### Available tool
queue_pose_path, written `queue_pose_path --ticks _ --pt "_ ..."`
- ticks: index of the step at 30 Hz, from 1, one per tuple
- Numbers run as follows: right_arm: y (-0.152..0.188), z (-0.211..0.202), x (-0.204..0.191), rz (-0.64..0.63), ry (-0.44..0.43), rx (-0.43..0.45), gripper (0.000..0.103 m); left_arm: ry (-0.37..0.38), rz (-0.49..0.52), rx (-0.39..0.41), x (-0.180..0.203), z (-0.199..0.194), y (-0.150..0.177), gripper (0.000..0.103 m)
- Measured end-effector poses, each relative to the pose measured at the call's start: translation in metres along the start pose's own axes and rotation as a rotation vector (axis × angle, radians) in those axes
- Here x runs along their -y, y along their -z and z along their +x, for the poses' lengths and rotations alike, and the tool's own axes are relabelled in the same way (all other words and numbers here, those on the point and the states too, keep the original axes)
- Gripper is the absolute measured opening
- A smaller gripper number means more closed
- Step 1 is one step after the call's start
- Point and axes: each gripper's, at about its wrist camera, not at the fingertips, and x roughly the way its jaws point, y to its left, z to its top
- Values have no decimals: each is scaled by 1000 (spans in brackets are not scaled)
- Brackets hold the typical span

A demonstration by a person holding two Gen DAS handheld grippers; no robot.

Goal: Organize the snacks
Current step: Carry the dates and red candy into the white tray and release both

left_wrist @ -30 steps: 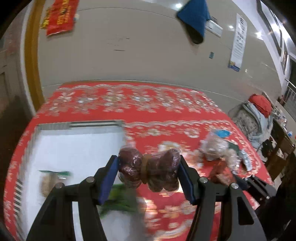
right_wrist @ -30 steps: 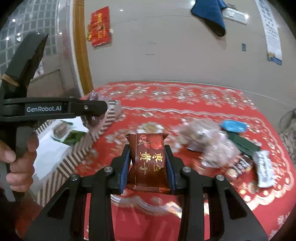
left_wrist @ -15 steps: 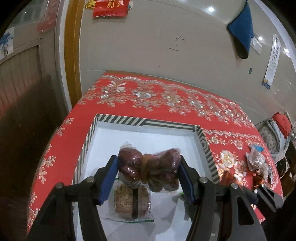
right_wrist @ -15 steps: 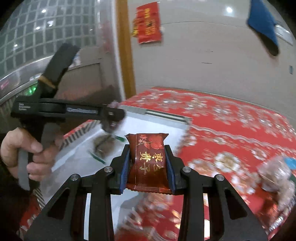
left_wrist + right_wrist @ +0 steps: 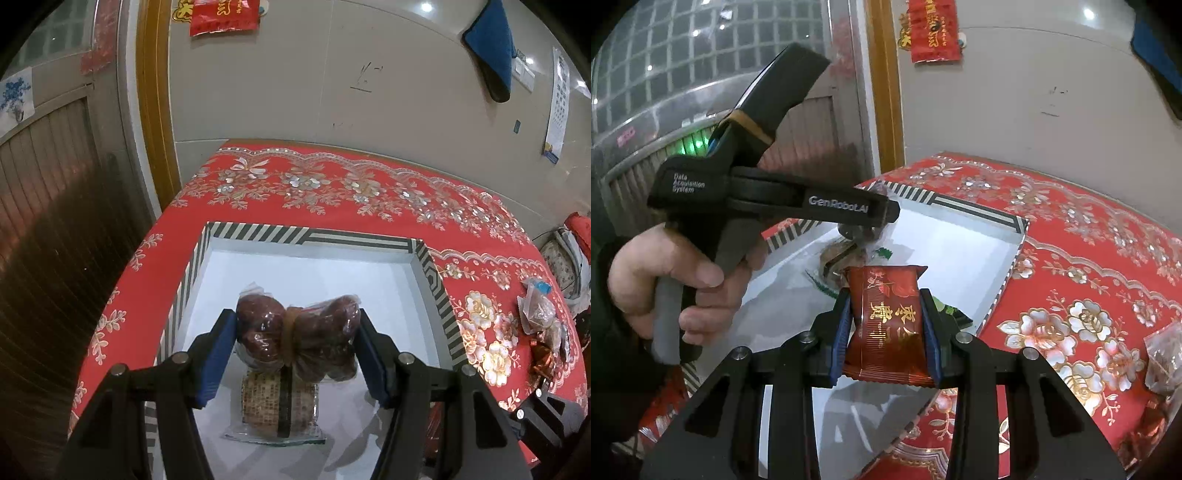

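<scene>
date bag: a clear bag of dark red dates (image 5: 297,341), cinched at the waist by a tan band, is clamped between the pads of the left gripper (image 5: 295,350) and hangs over the white floor of the striped box (image 5: 308,236).
red packet: a foil snack packet with gold lettering (image 5: 888,321) stands upright in the narrow grip of the right gripper (image 5: 888,328), over the box's near right corner.
how they handle: both look light. the date bag is soft and lumpy, its film likely slippery, so the hold across both lobes suits it better than a pinch on loose film. the packet is crinkly and will probably crush if squeezed; gripping the flat sides, as here, seems safest.
already in box: a sealed cracker pack (image 5: 279,404) lies flat under the date bag, and a green-printed wrapper (image 5: 882,254) lies close by.
hand: a person's hand (image 5: 665,284) squeezes the left gripper's handle.
outside: more loose snacks (image 5: 539,314) lie on the red flowered tablecloth (image 5: 332,184), well apart from the box.
</scene>
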Motion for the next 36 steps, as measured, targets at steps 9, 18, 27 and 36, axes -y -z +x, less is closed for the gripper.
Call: queue_pose_path --ticks 9,18,27,36 --pt "-1 0 0 -3 14 -2 34 3 -5 -1 -1 1 0 65" --pt "-1 -2 -2 -18 21 3 34 1 -1 -2 0 1 0 65" --pt "-1 -1 -4 -34 15 -1 36 -23 11 -8 3 2 0 67" --pt "0 -6 3 0 18 23 62 -61 -14 -21 -3 4 1 82"
